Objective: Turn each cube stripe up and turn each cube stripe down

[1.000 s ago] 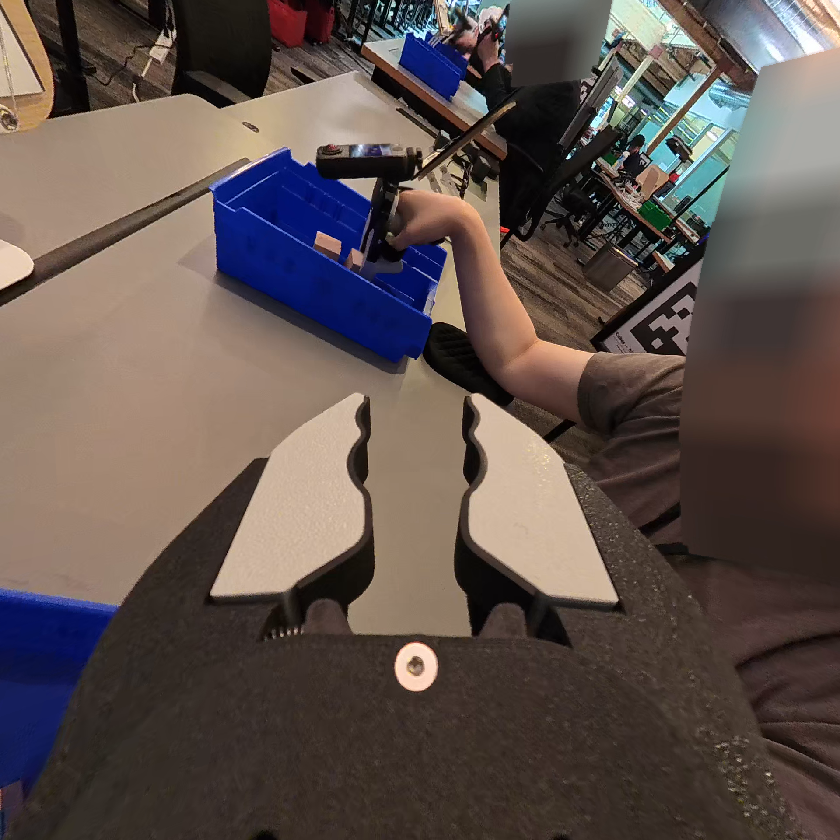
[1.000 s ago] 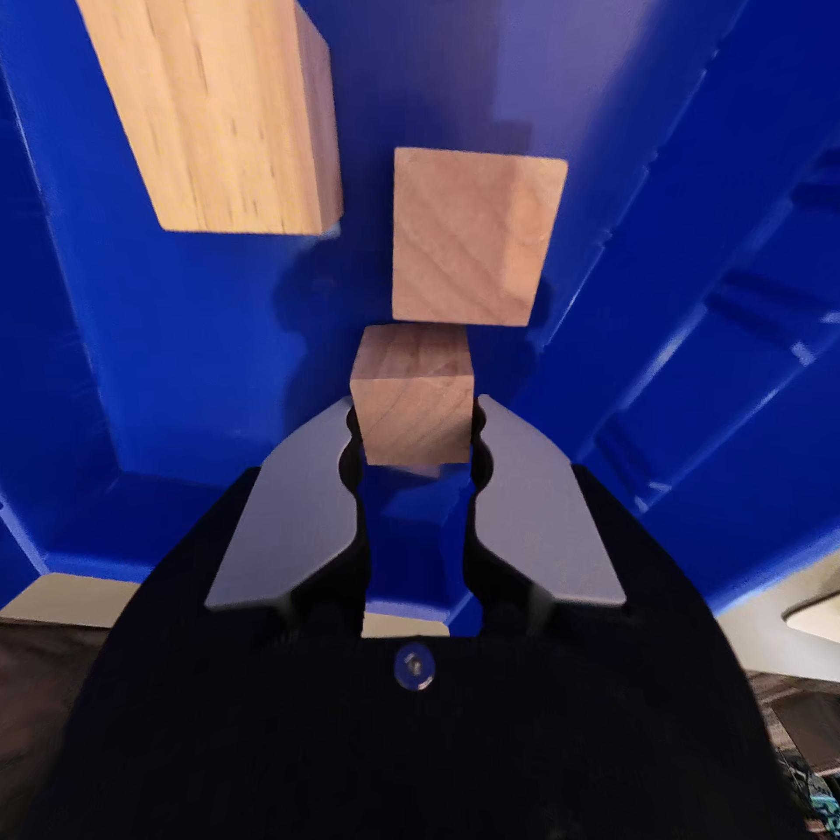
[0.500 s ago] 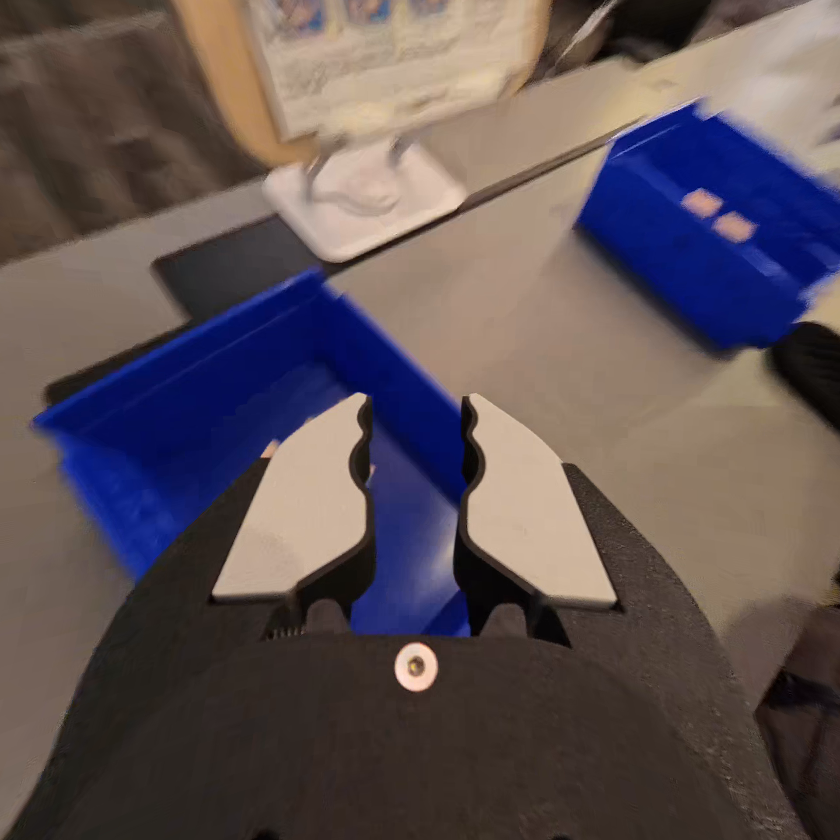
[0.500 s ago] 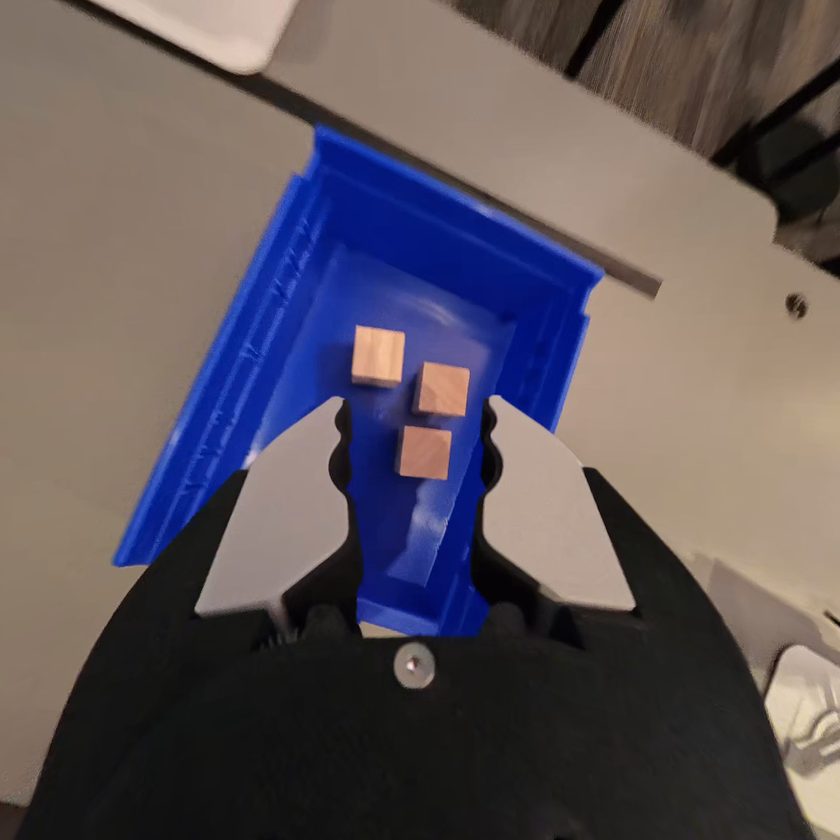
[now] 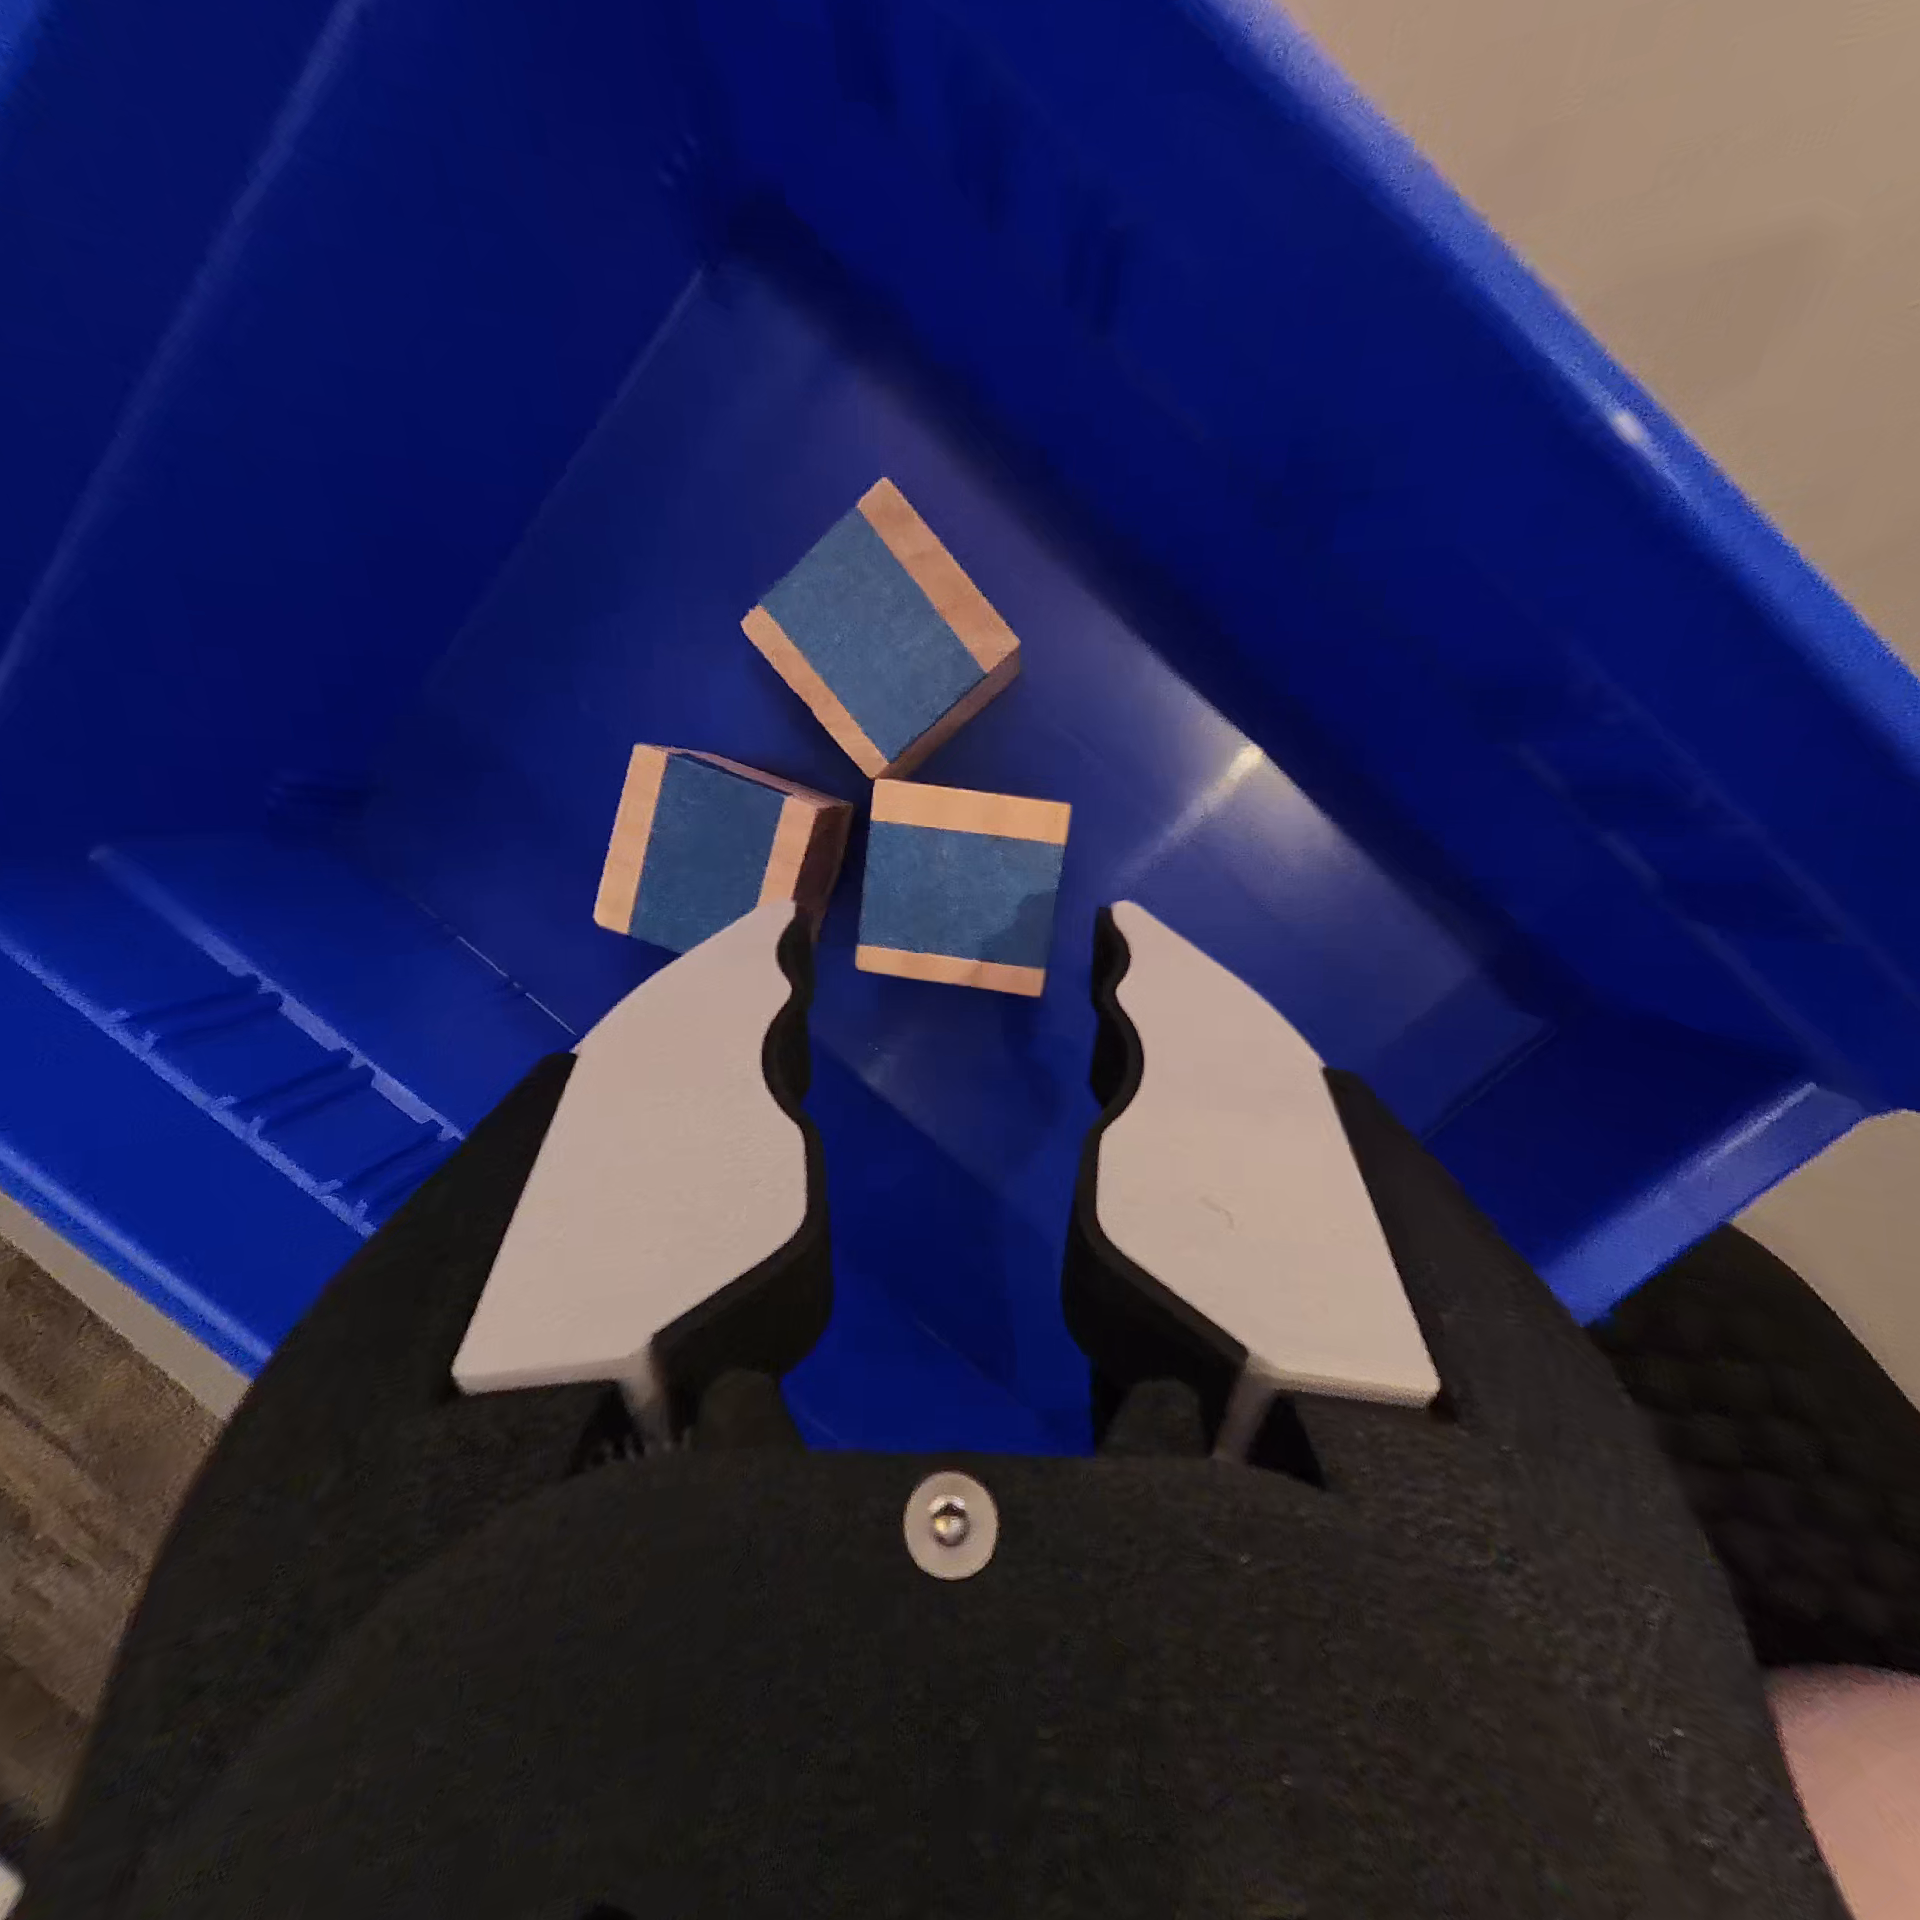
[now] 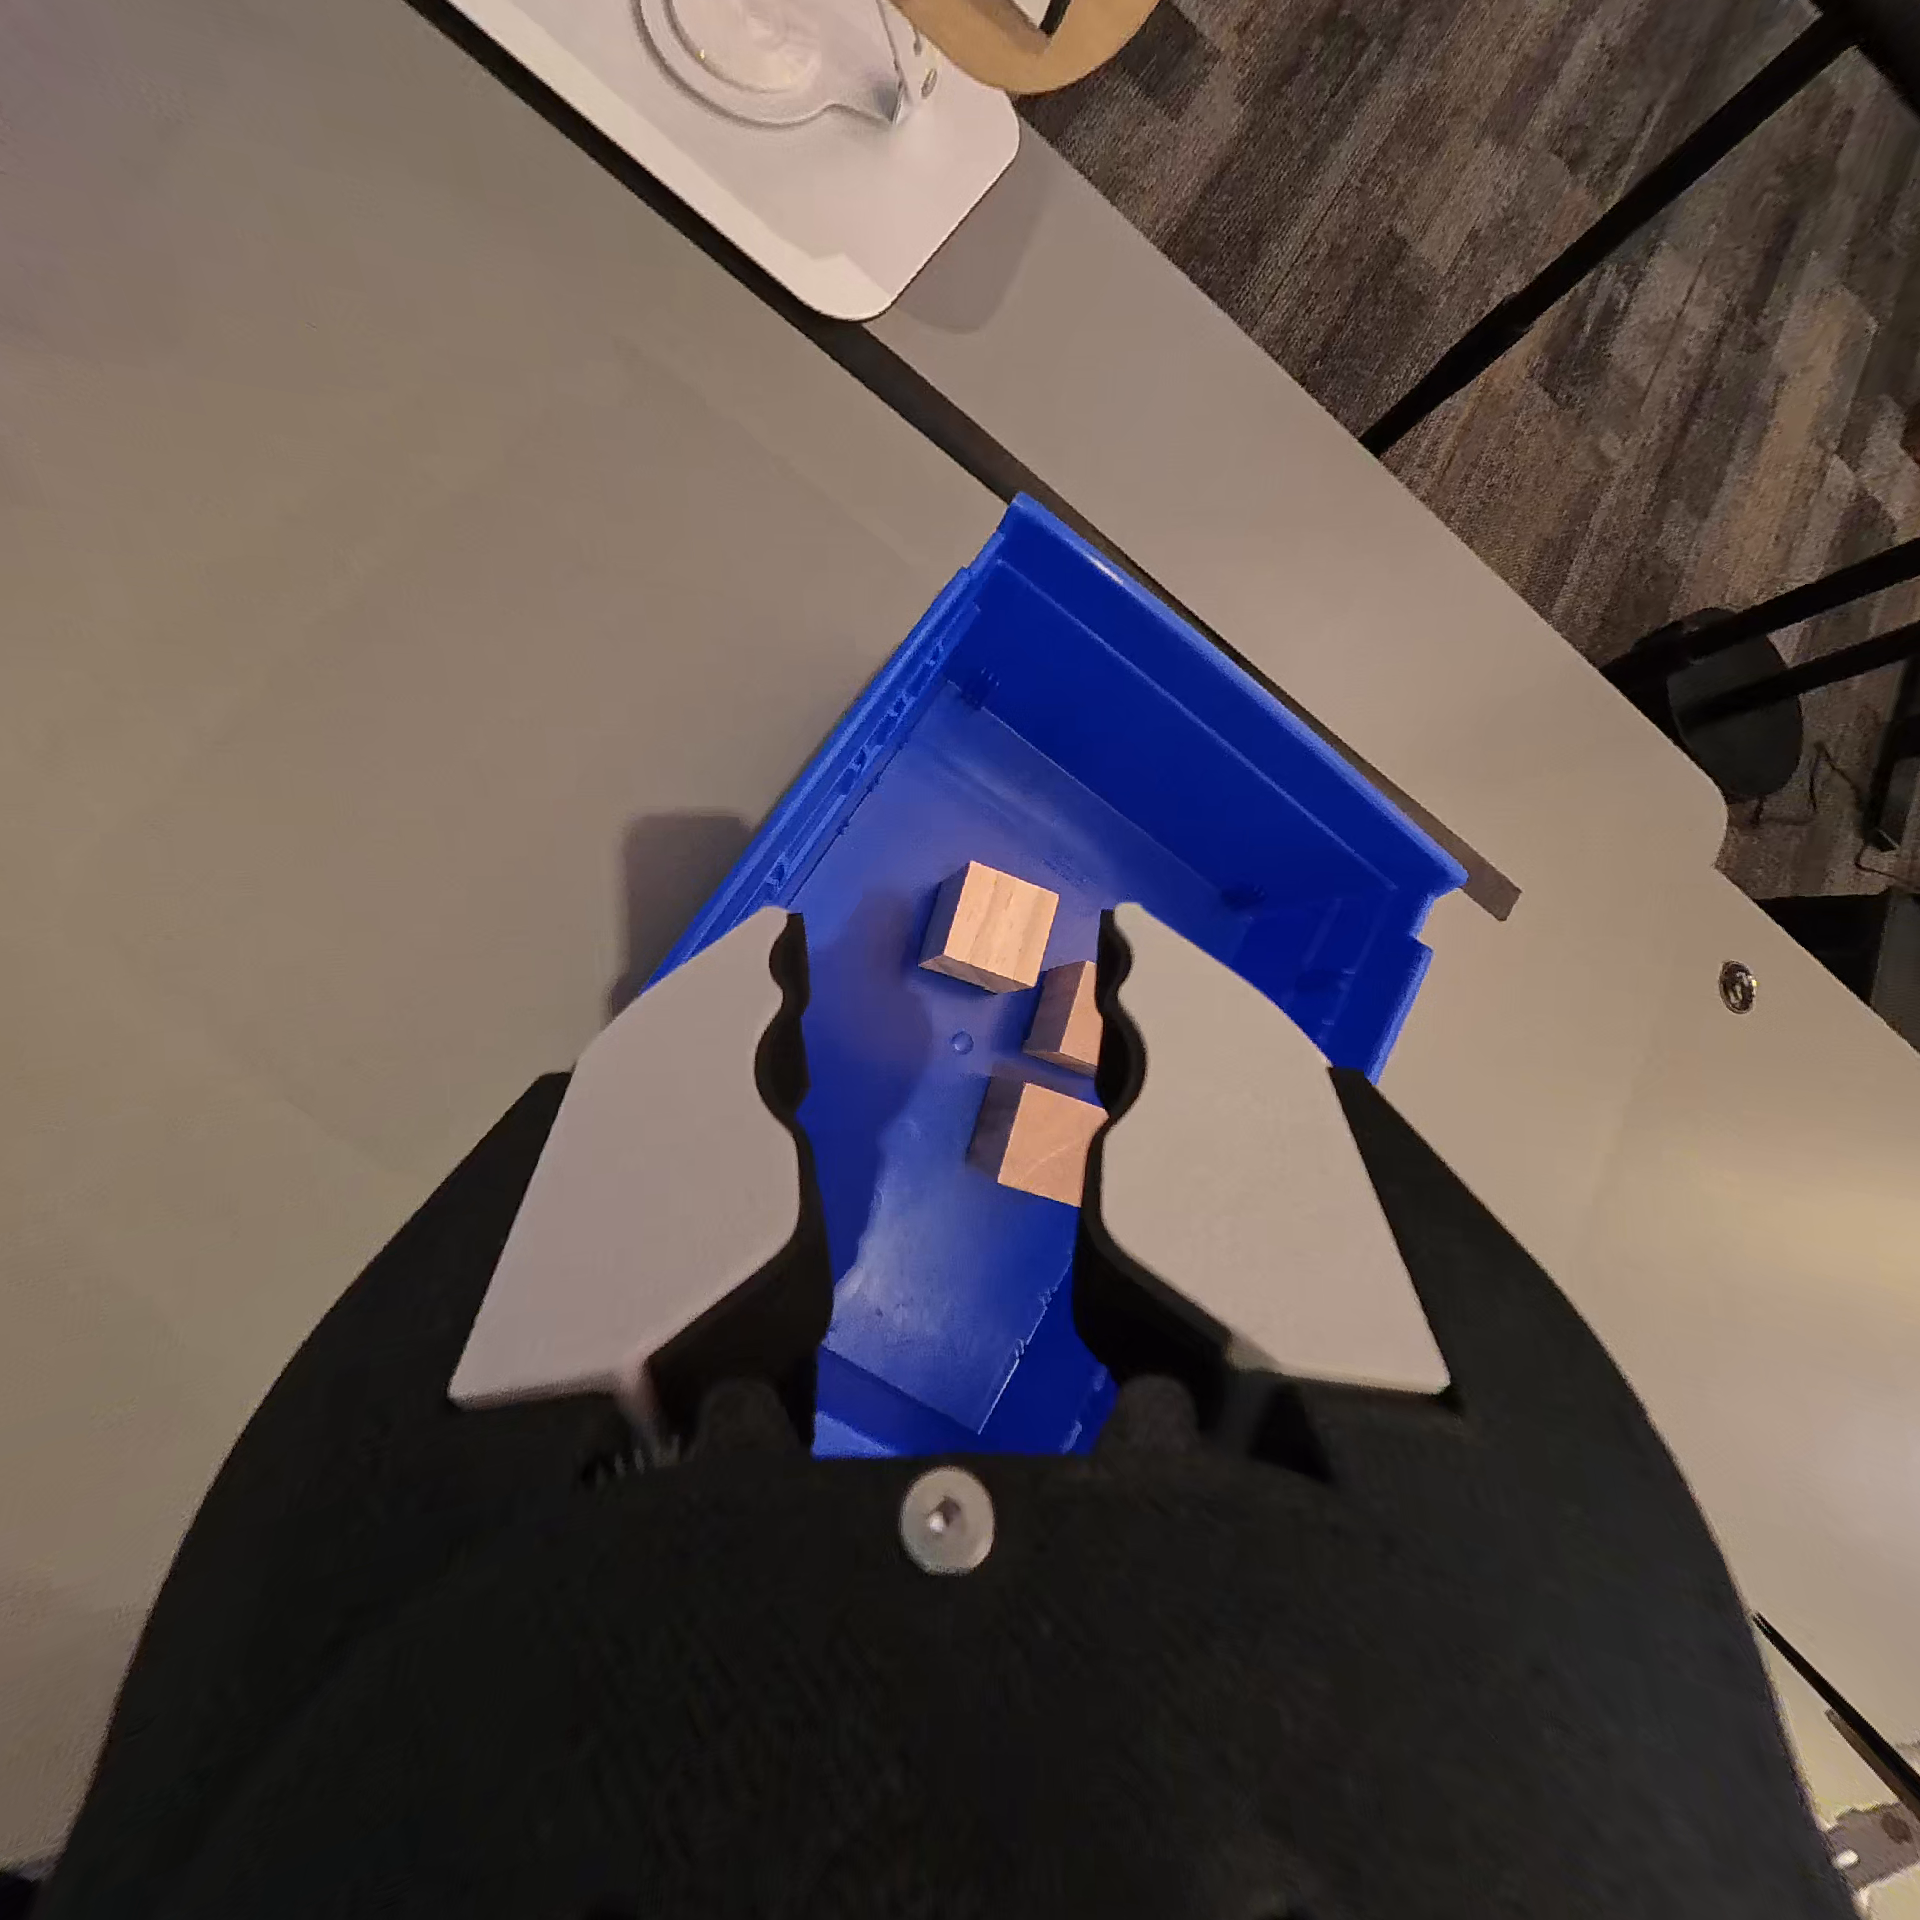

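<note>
A: Left gripper is held over a blue bin, pointed down into it. Jaws are spread wide, nothing is gripped.

B: Cubes noted there?

A: Three, all stripe up. The nearest striped cube is seen just beyond the fingertips, in line with the gap, untouched. A second striped cube lies just off the left fingertip; contact cannot be judged. A third striped cube sits farther in, its corner close to the other two.

B: Right side?

A: Right gripper is held high above another blue bin on the grey table, angled downward. Jaws are parted, empty. Three plain-faced cubes are recorded well below: far cube between the fingertips, middle cube and near cube partly hidden by the right finger.
</note>
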Demonstrator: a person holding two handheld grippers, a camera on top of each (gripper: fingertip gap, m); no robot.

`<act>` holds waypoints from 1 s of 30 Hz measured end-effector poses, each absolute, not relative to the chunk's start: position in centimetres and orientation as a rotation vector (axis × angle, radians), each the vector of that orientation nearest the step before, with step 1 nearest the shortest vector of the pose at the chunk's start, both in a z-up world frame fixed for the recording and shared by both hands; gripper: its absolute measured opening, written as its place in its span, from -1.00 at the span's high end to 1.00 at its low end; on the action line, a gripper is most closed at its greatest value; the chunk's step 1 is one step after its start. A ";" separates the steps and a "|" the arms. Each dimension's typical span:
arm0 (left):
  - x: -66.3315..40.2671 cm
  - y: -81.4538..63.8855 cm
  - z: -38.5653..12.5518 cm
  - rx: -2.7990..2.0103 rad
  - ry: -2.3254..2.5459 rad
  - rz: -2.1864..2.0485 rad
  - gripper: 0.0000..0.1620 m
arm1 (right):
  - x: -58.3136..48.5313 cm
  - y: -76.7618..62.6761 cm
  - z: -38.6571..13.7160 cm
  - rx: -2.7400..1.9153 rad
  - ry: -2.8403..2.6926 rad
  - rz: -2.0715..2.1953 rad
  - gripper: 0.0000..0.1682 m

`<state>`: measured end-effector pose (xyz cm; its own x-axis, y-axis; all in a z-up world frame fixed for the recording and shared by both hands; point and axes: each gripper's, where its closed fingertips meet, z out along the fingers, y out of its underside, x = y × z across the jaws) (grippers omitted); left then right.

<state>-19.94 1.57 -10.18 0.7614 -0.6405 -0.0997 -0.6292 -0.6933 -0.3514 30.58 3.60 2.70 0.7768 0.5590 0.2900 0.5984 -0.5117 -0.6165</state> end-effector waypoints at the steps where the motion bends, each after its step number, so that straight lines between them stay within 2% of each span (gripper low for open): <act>1: -20.0 1.7 -10.4 -2.603 0.961 -0.042 0.35 | 30.6 3.6 2.5 -2.245 -0.859 -0.067 0.35; 23: -19.6 1.8 -13.7 -2.693 1.105 0.091 0.45 | 29.7 3.5 0.9 -2.287 -0.949 -0.068 0.37; 27: -20.1 1.3 -11.7 -2.694 1.039 0.094 0.45 | 29.2 3.6 1.0 -2.271 -0.958 -0.068 0.37; 30: -18.9 1.2 -7.3 -2.557 0.931 -0.040 0.45 | 27.8 3.5 1.4 -2.221 -0.987 -0.030 0.38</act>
<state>-18.94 1.15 -7.35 0.7756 -0.6210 -0.1128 -0.6089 -0.6892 -0.3927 27.82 3.49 1.44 0.7099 0.6442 0.2846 0.6602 -0.4680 -0.5874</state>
